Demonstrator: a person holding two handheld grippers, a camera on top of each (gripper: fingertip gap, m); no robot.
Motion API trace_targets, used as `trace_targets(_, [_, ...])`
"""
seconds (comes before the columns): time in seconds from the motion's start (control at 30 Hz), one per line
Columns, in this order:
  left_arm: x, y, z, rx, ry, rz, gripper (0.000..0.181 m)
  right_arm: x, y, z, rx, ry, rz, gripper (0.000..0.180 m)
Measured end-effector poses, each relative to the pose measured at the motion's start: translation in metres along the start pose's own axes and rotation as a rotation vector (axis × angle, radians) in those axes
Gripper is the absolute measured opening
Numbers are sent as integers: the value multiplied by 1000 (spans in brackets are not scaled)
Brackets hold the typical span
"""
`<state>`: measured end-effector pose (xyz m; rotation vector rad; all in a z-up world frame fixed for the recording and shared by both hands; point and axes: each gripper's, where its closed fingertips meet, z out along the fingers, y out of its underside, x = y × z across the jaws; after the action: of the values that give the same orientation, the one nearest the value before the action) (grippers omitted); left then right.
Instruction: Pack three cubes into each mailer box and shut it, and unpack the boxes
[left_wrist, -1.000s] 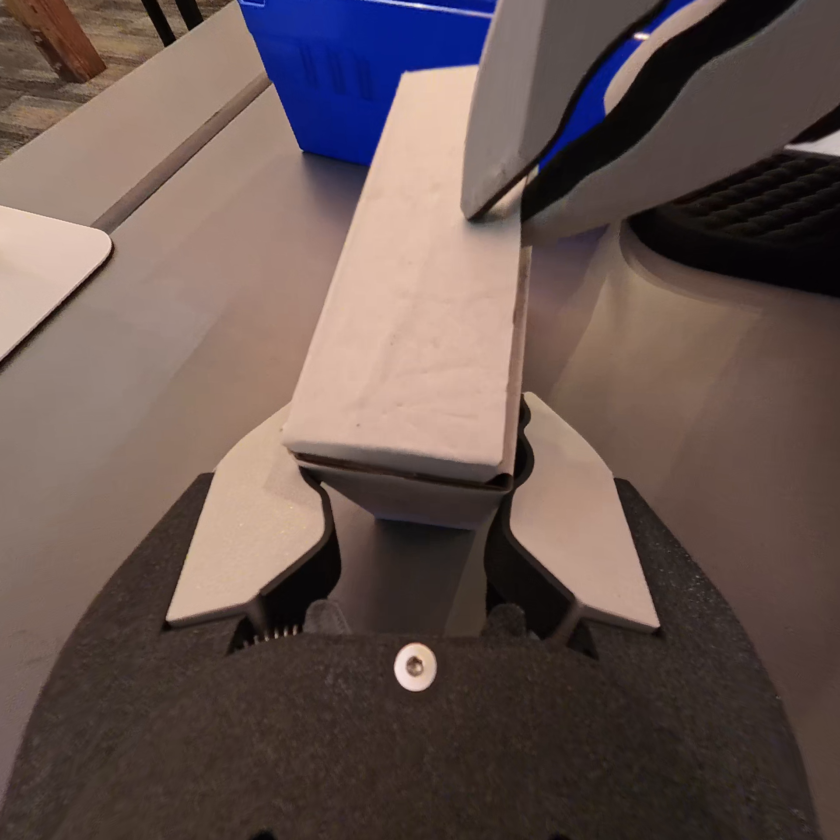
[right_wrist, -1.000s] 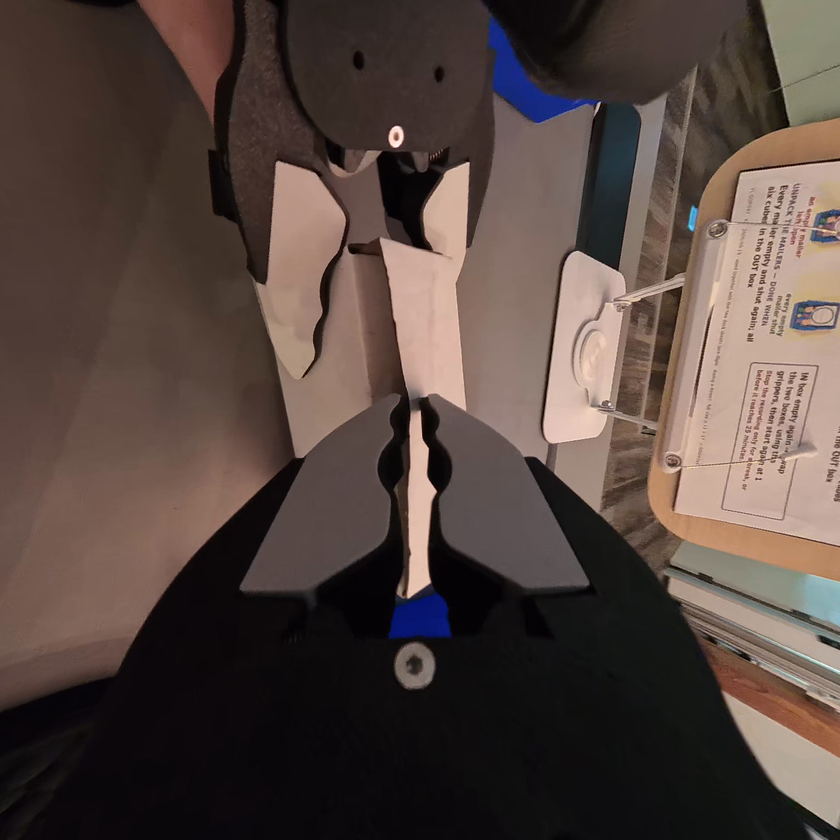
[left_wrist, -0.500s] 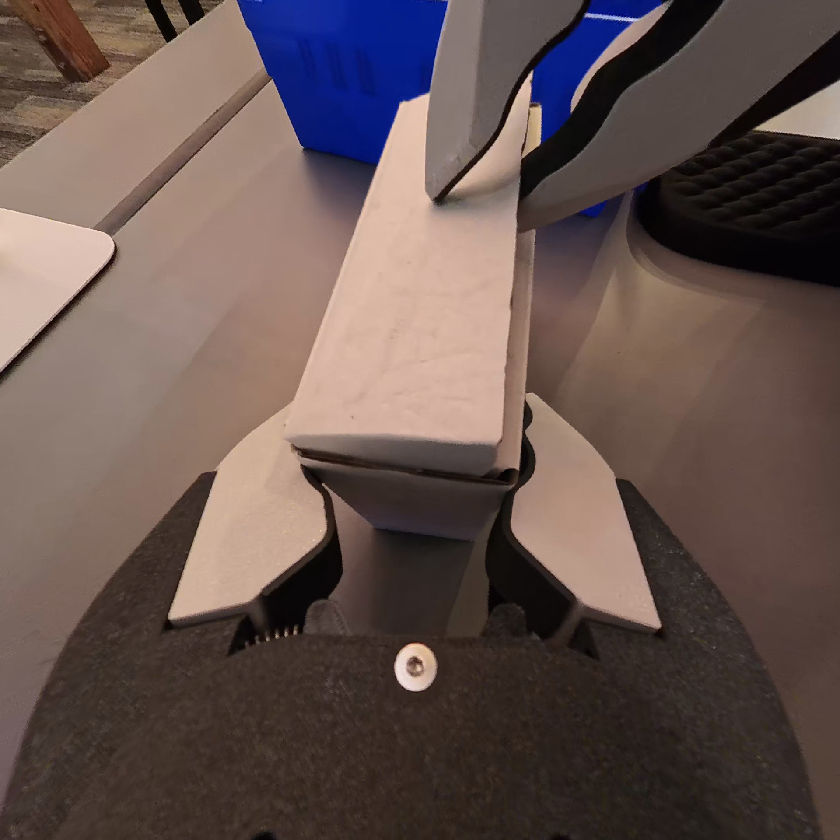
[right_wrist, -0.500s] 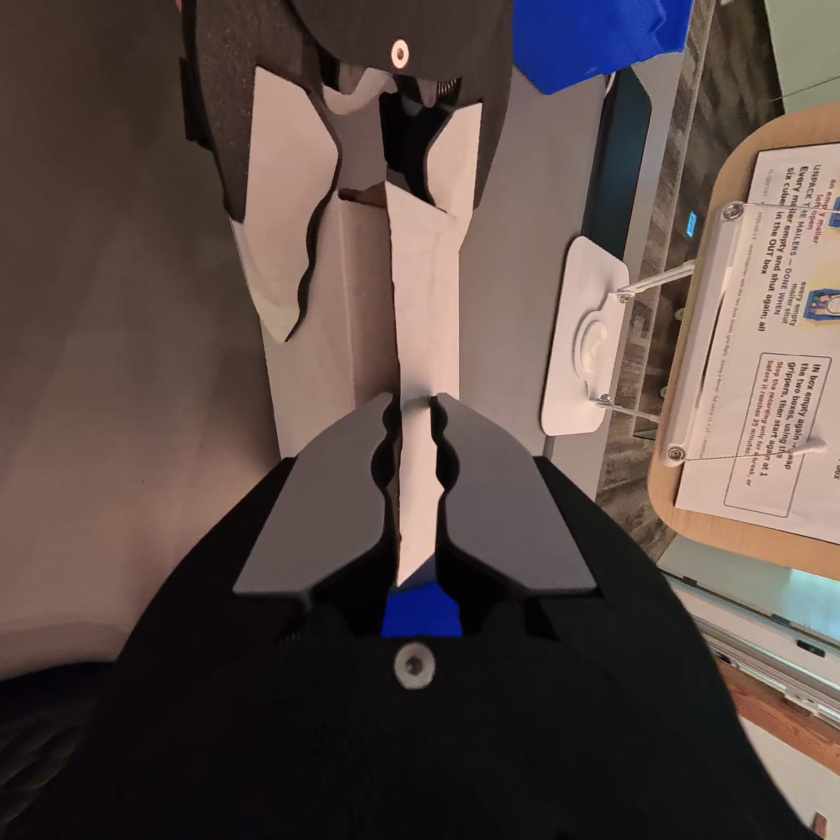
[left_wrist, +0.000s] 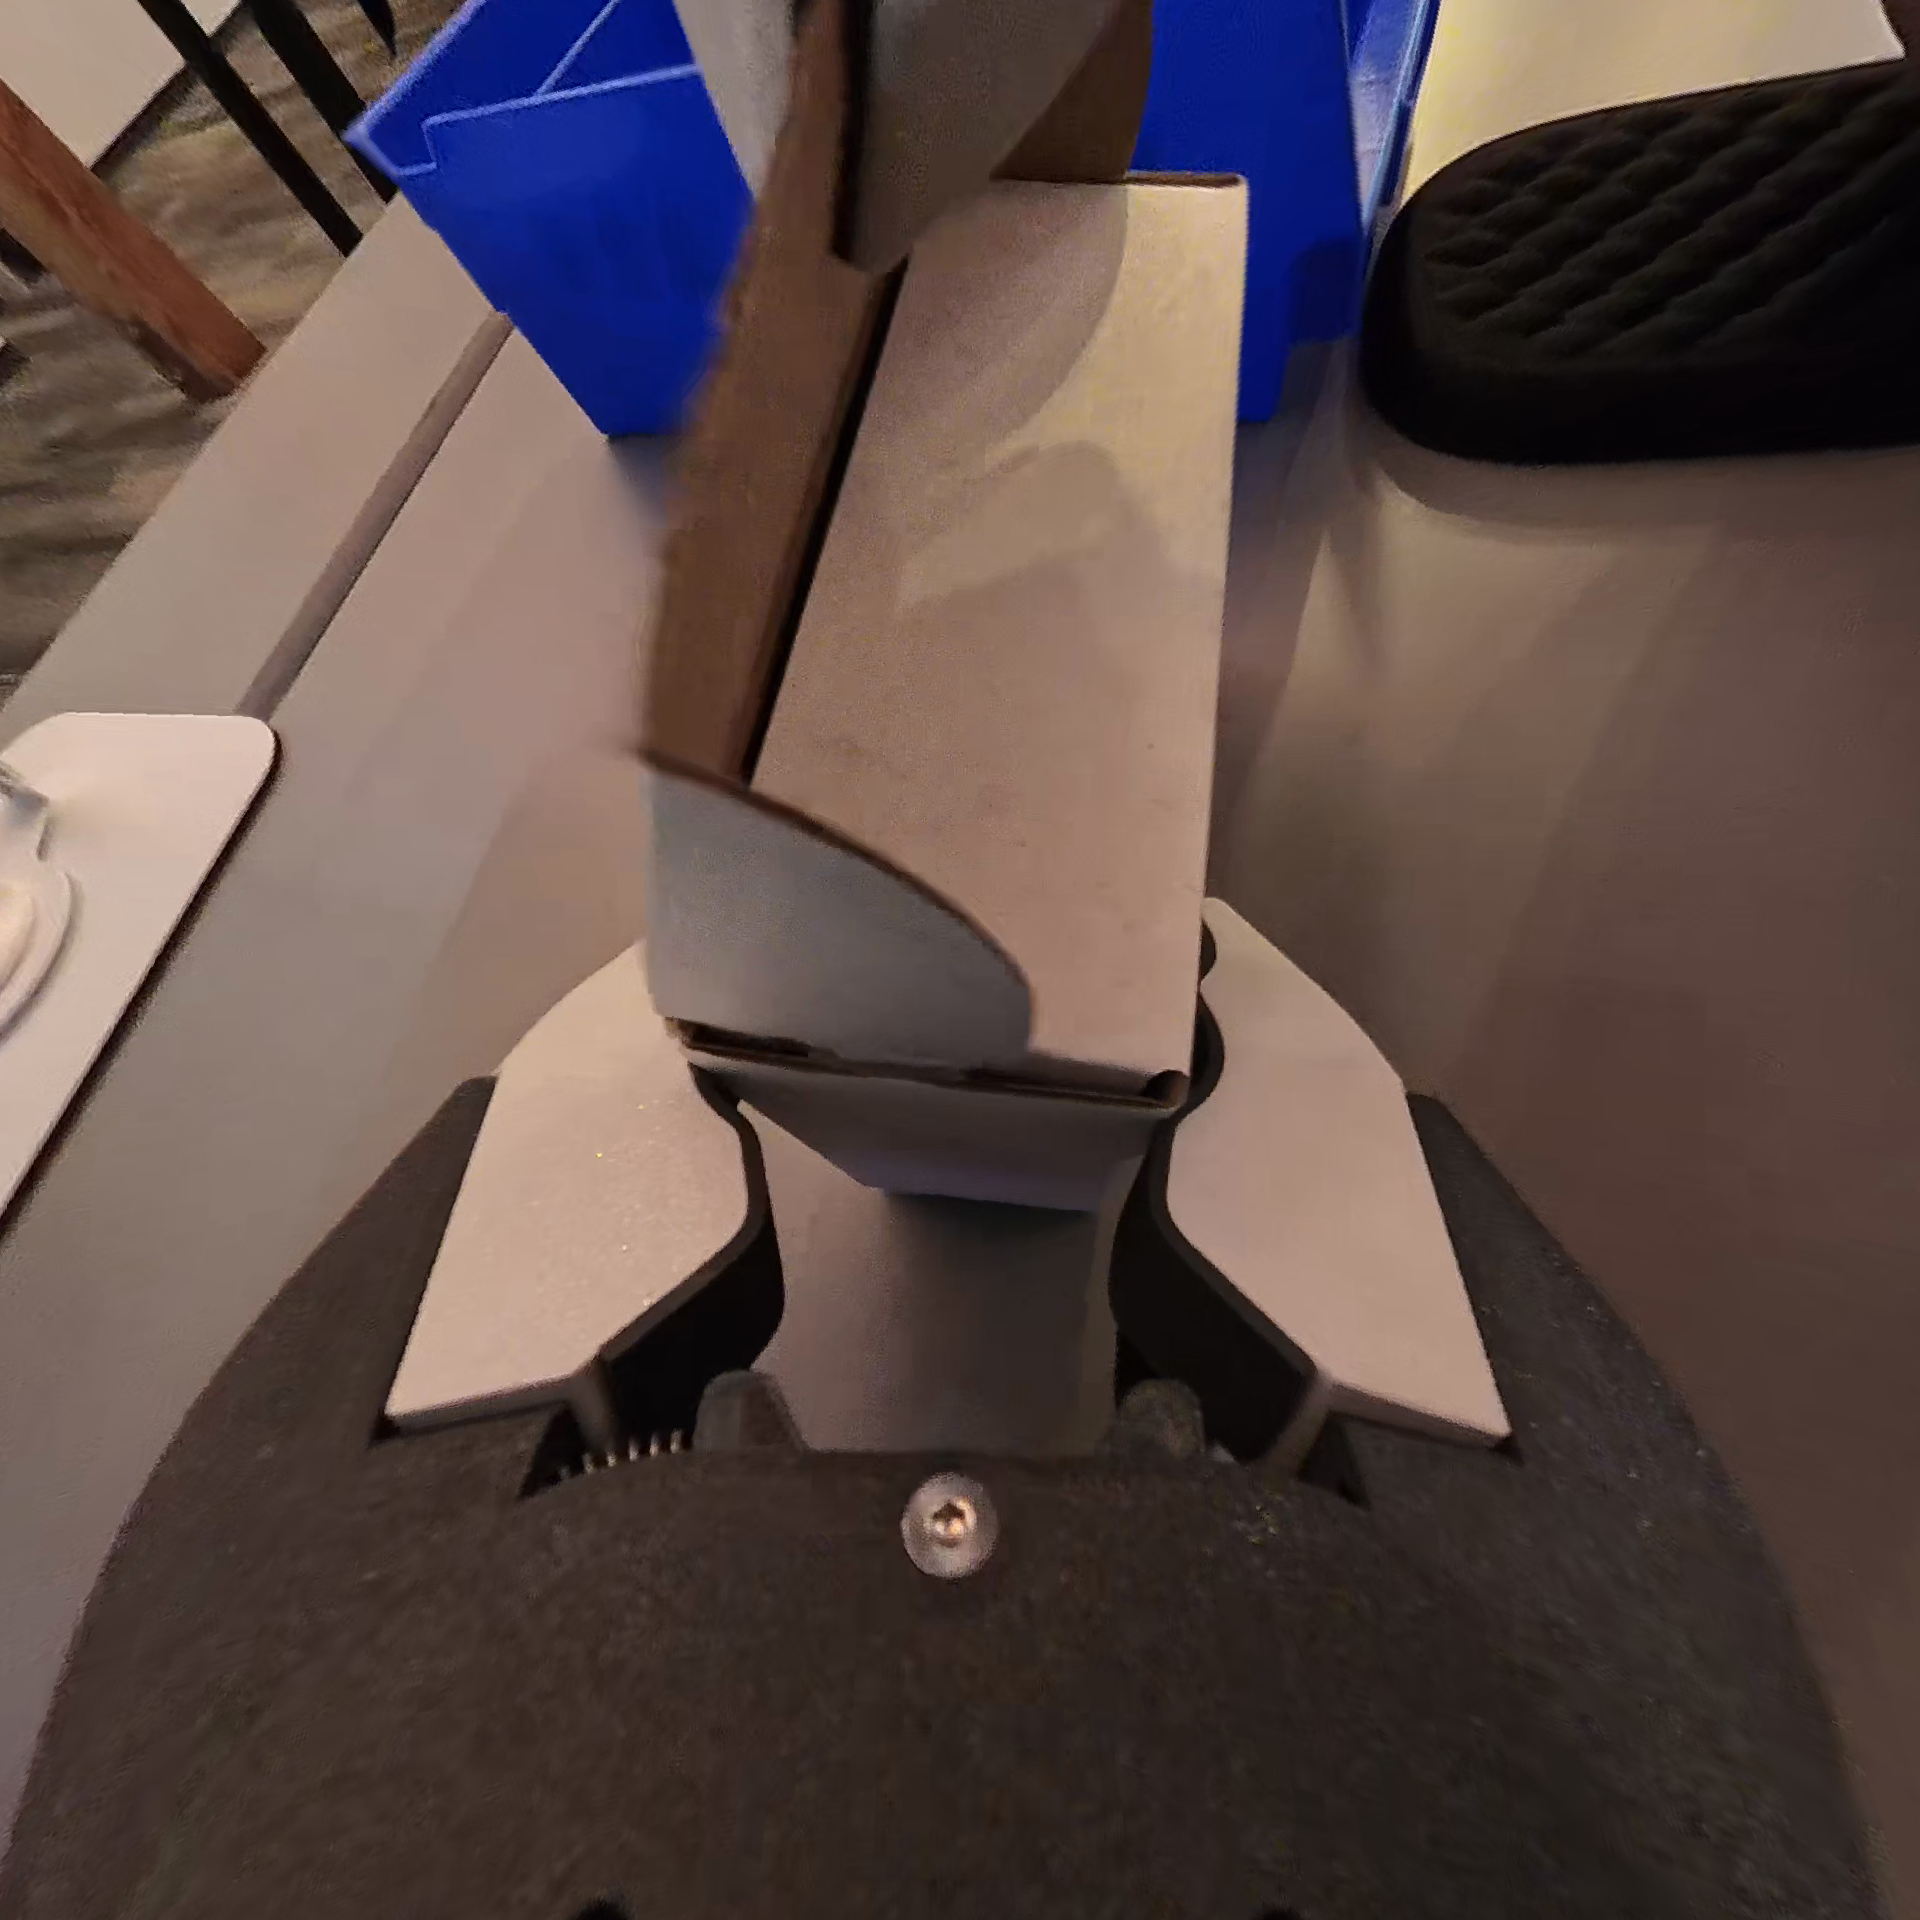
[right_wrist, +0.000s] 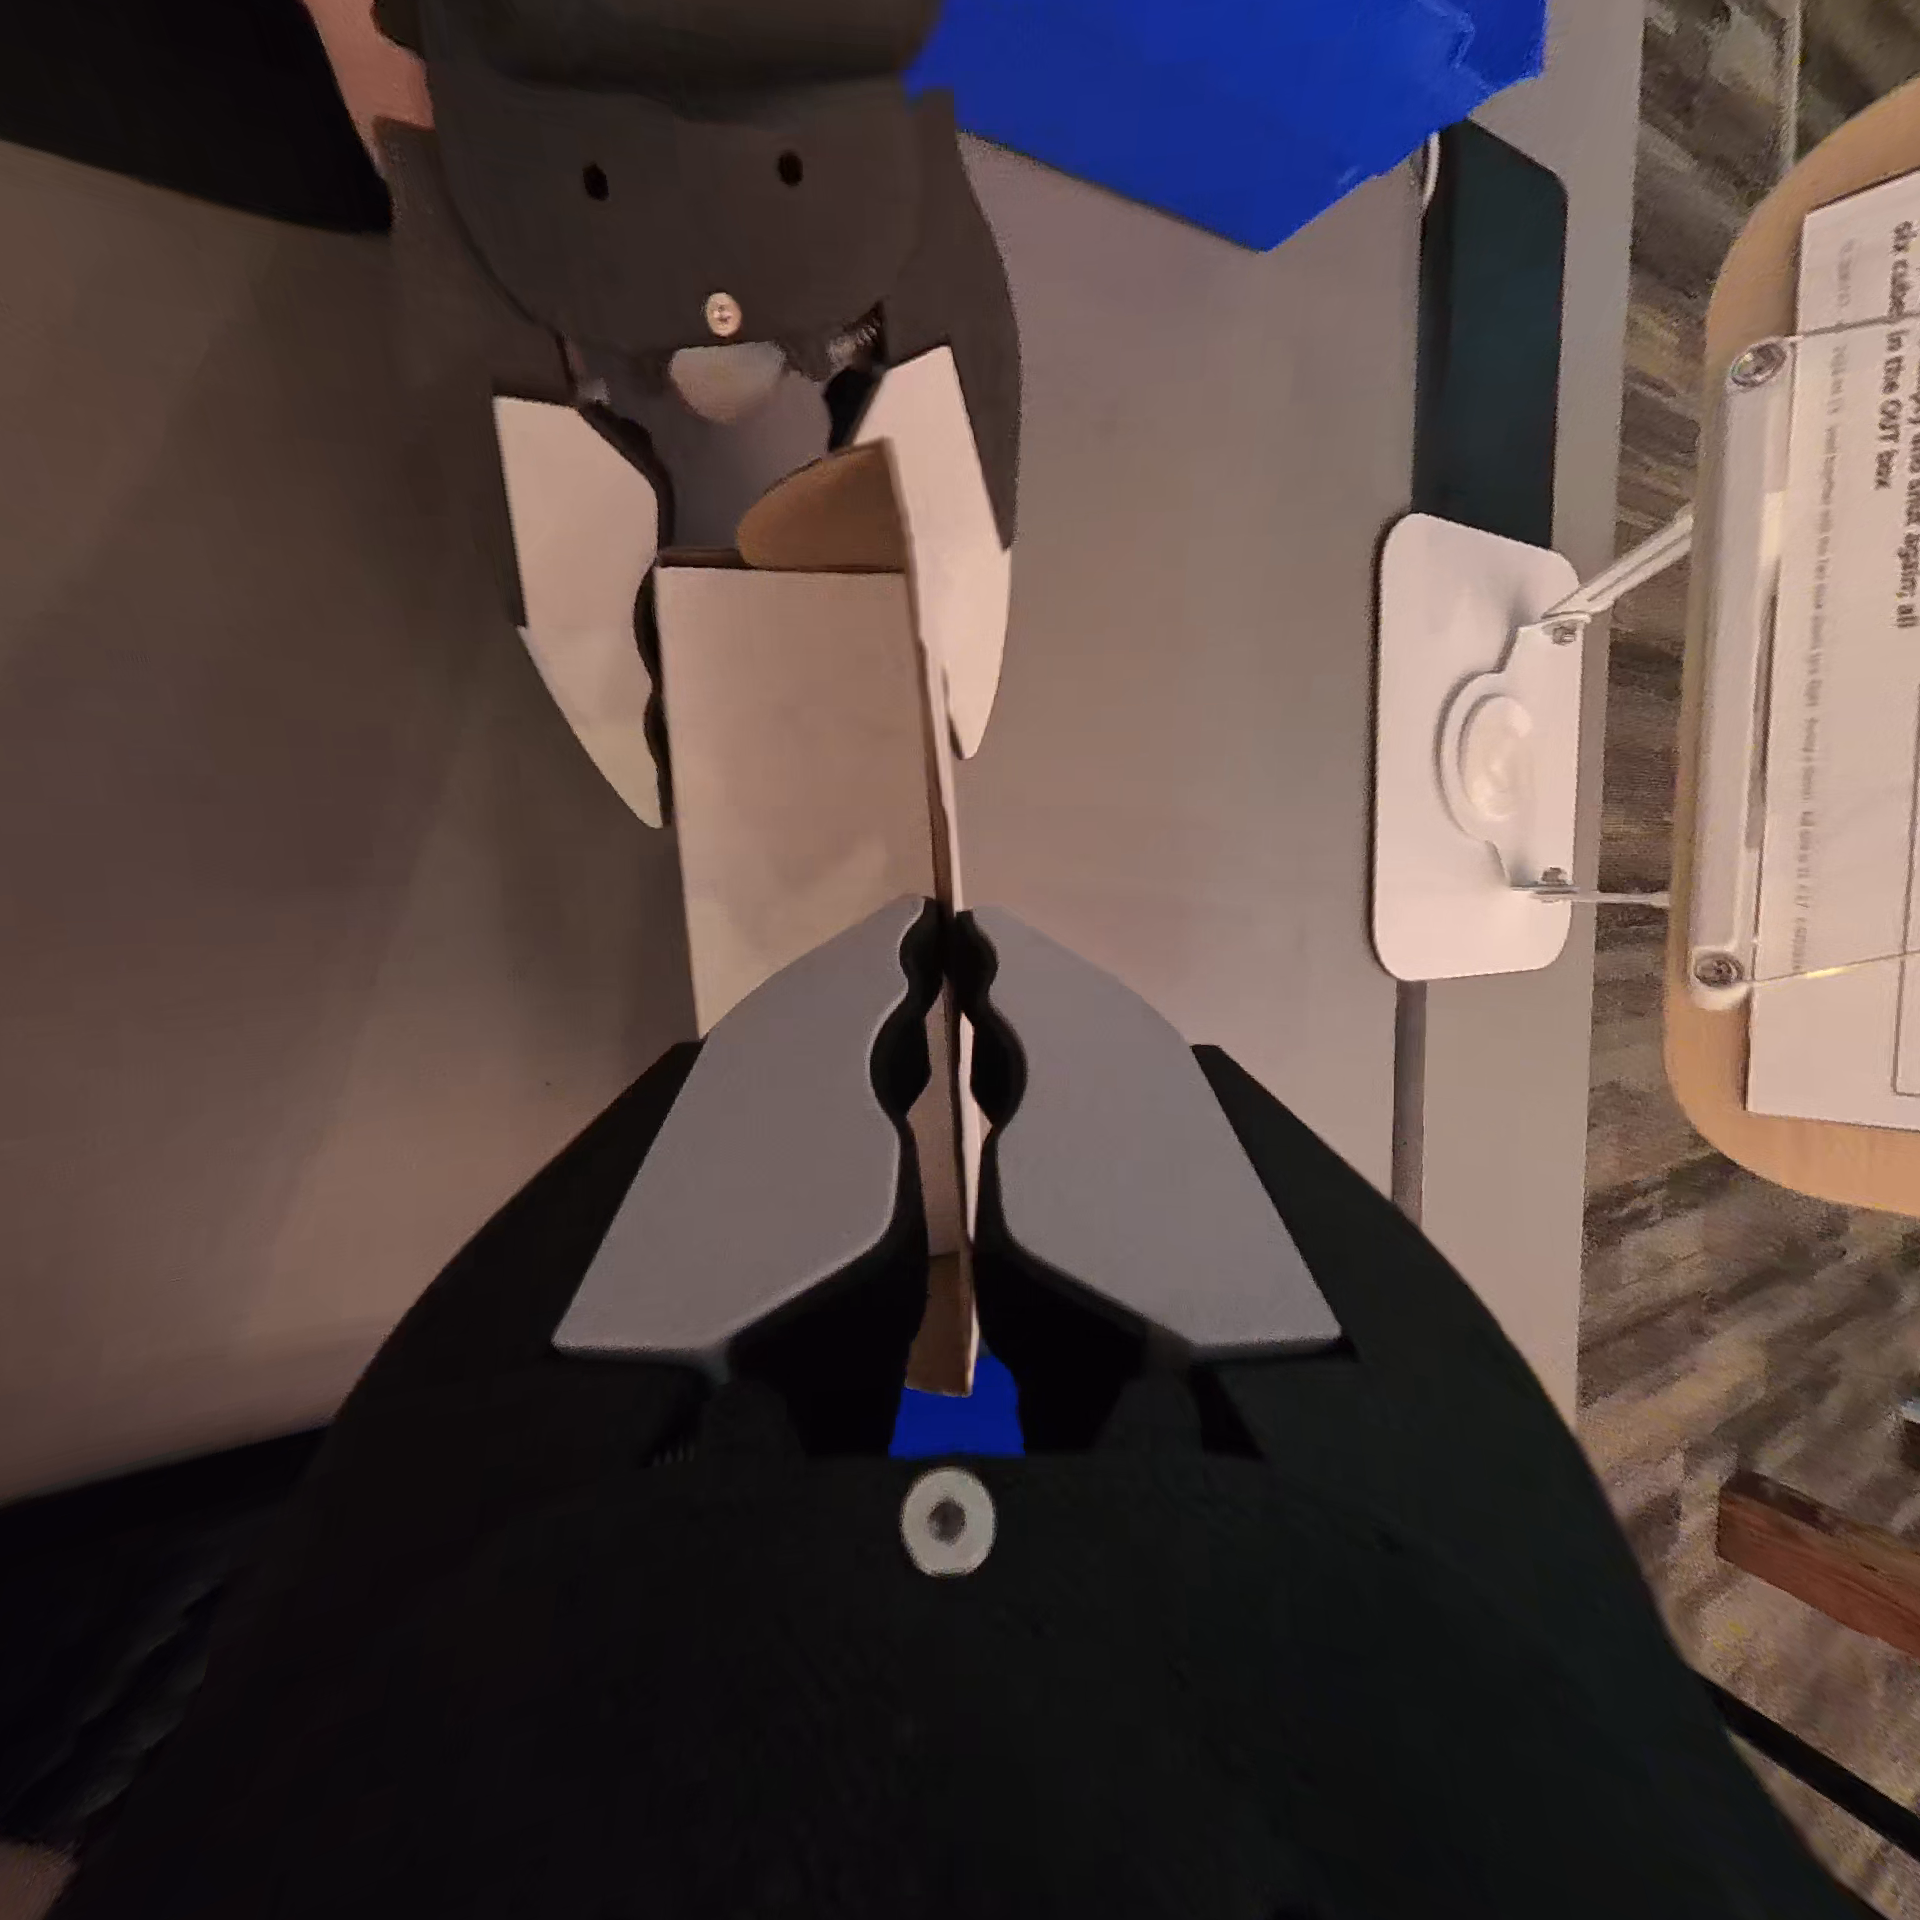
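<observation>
Left wrist view: left gripper (left_wrist: 940, 1049) clamped across the near end of the white mailer box (left_wrist: 1023, 665), which lies lengthwise on the grey table (left_wrist: 1558, 831), far end toward the blue bin (left_wrist: 582, 239). Half a second ago the lid lay flat and shut; now the lid (left_wrist: 758, 468) stands up on edge along the box's left side, brown inner face showing, a rounded tuck flap (left_wrist: 821, 925) curling over at the near end. Black textured pad (left_wrist: 1662, 281) off to the right. The view is partly blurred with motion.

Right wrist view: right gripper (right_wrist: 948, 1049) closed tight on the thin edge of the lid — cardboard runs straight between the jaws. Beyond it, the left gripper seen from the front, fingers (right_wrist: 592, 623) either side of the box end. Box interior hidden behind the side wall; cubes not visible, so I cannot tell whether it is loaded. White stand base (right_wrist: 1455, 748) and a clipboard sheet (right_wrist: 1849, 623) at right.

Reading: the lid has come from shut to roughly upright — an opening step, likely the unpack phase. Next would be folding the lid fully back to reach the contents; risk is the flap tearing or the box twisting in the left grip.
</observation>
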<state>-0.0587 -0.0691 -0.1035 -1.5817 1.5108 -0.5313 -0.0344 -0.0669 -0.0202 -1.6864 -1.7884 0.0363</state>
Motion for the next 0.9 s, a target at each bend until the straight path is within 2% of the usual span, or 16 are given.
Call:
trace_targets(0.2, [2, -1, 0, -1, -11, 49, 80, -2, 1, -2, 34, -25, 2, 4])
trace_targets(0.27, [3, -1, -1, -1, -26, 102, 80, -3, 16, 4, -62, -15, -20, 10])
trace_targets(0.3, [4, -1, -2, -3, -34, 128, 80, -5, 23, 8, -112, -14, -41, 7])
trace_targets(0.43, [1, 1, -4, -5, -69, 191, 80, -13, 19, 7, -101, -100, 28, 4])
trace_targets(0.6, [-15, 9, -4, -90, -261, 401, 80, -19, 17, 7, -10, -251, 155, 4])
trace_targets(0.7, [-30, 15, -4, -140, -419, 505, 80, -16, 19, 15, -16, -235, 155, 4])
trace_targets(0.77, [-31, 18, -5, -144, -421, 477, 80, -15, 18, 16, -14, -227, 164, 4])
trace_targets(0.9, [-20, 14, -3, -53, -293, 252, 88, -16, 17, 16, 6, -259, 206, 4])
